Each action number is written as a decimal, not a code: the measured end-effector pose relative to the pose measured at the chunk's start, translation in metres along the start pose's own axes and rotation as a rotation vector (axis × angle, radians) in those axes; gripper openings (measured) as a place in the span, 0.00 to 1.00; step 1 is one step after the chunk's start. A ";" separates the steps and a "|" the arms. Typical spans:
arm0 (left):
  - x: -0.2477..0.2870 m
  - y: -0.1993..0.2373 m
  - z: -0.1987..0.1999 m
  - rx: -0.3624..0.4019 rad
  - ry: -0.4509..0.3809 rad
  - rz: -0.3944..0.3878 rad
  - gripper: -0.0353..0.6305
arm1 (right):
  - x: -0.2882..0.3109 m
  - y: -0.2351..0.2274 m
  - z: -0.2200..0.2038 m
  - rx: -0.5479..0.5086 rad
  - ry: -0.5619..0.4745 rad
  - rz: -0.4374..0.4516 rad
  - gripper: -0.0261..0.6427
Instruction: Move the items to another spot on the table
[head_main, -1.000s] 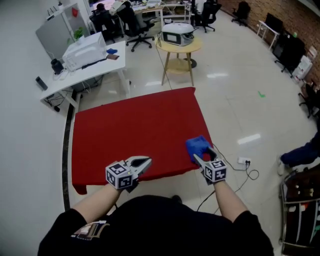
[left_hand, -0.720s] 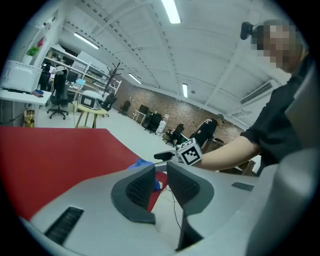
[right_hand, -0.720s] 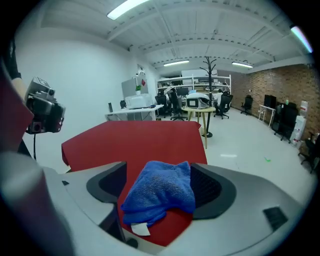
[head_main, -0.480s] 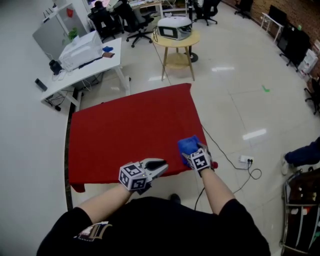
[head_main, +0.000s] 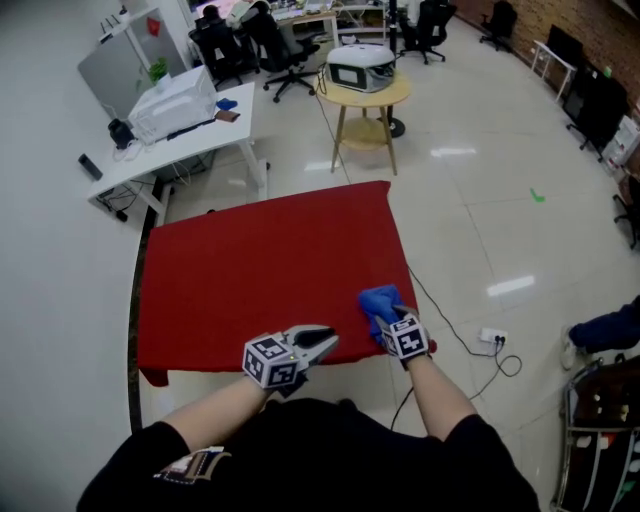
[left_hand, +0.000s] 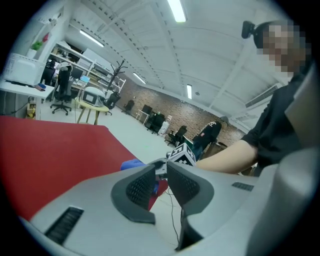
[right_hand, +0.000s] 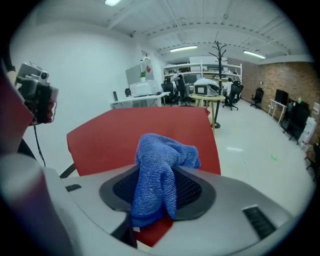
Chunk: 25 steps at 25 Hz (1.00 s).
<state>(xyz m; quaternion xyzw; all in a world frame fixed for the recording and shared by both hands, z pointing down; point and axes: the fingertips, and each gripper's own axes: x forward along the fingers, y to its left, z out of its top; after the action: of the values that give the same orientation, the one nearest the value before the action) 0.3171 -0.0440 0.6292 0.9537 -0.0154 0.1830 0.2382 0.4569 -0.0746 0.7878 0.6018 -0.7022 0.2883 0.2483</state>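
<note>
Relative to the red table (head_main: 250, 270), the left gripper (head_main: 322, 341) is now hanging closer to the right one than a second ago. Its jaws are standing only narrowly apart, with nothing between them. Meanwhile the right gripper (head_main: 392, 318) is sitting further onto the blue cloth (head_main: 376, 300), which is lying at the near right corner of the table. Its jaws are closing with a raised fold between them. As I am judging it, the pinch is catching only this fold, so the cloth may slip out during lifting or slide off the nearby edge.
</note>
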 end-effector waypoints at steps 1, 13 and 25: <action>-0.008 0.006 0.006 0.003 -0.021 0.010 0.15 | -0.004 0.005 0.008 0.001 -0.023 0.003 0.31; -0.244 0.114 0.021 0.025 -0.197 0.188 0.05 | 0.028 0.158 0.149 -0.043 -0.121 0.100 0.31; -0.420 0.252 0.015 -0.020 -0.315 0.416 0.05 | 0.150 0.303 0.263 -0.224 -0.093 0.246 0.31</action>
<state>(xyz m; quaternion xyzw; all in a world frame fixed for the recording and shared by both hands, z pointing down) -0.0989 -0.2987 0.5802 0.9443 -0.2500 0.0772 0.1994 0.1339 -0.3322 0.6732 0.4926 -0.8090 0.2082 0.2440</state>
